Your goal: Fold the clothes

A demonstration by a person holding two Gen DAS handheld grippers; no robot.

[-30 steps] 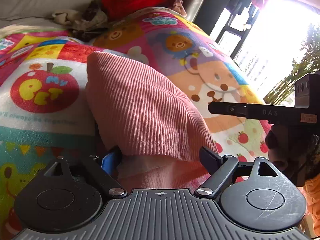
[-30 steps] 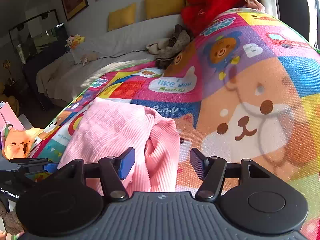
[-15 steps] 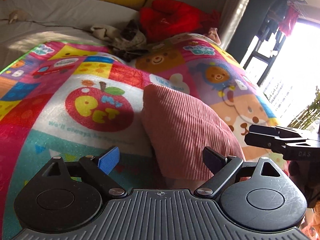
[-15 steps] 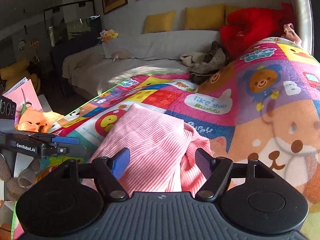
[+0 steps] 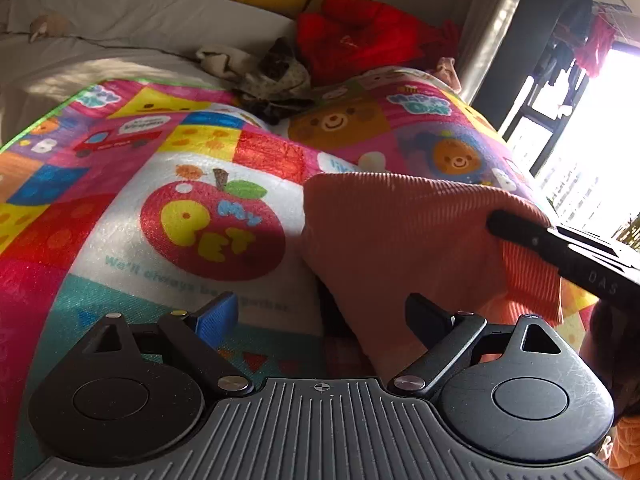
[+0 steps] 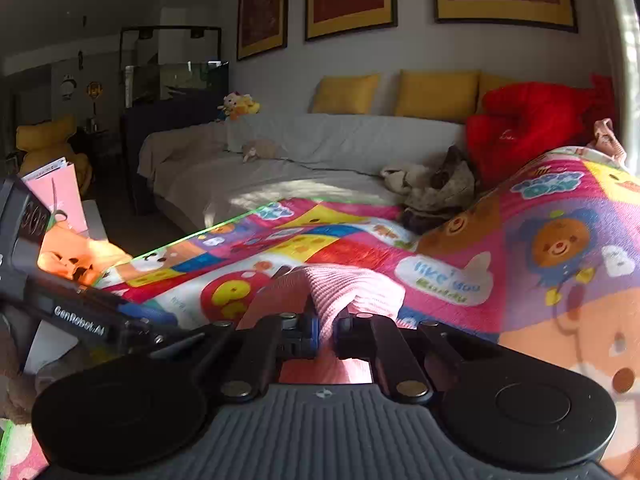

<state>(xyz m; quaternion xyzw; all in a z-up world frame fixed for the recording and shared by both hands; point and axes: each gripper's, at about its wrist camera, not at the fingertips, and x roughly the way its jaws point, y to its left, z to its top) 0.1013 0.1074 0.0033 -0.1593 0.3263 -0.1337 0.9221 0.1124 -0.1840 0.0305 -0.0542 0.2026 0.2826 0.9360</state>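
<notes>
The play mat (image 5: 120, 248), printed with cartoon patches, covers the whole work surface; all positions below are given relative to its red apple picture (image 5: 212, 232).

The pink ribbed garment (image 5: 400, 248) lies bunched just to the right of the apple, partly lifted off the mat.

The right gripper (image 6: 326, 330) is clamped on a fold of the garment, with cloth visibly pinched between its closed fingers. The left gripper (image 5: 320, 314) stands wide and holds nothing; its blue pad (image 5: 218, 318) sits below the apple, and its dark finger (image 5: 430, 316) overlaps the garment's near edge (contact cannot be confirmed).

Risks from this state:
- The pinch appears to take several layers. A lift may drag the whole bundle instead of opening one edge.
- With one grip only, the free side is likely to sag and crease unevenly.
- The ribbed cloth may cling to the textured mat and pull it out of flat.

Beyond the apple, at the mat's far edge, lies a heap of brown and beige cloth (image 5: 272, 76), then a red cushion (image 5: 360, 36), a grey sofa (image 6: 320, 148) and yellow pillows (image 6: 436, 92). None obstructs the garment.
</notes>
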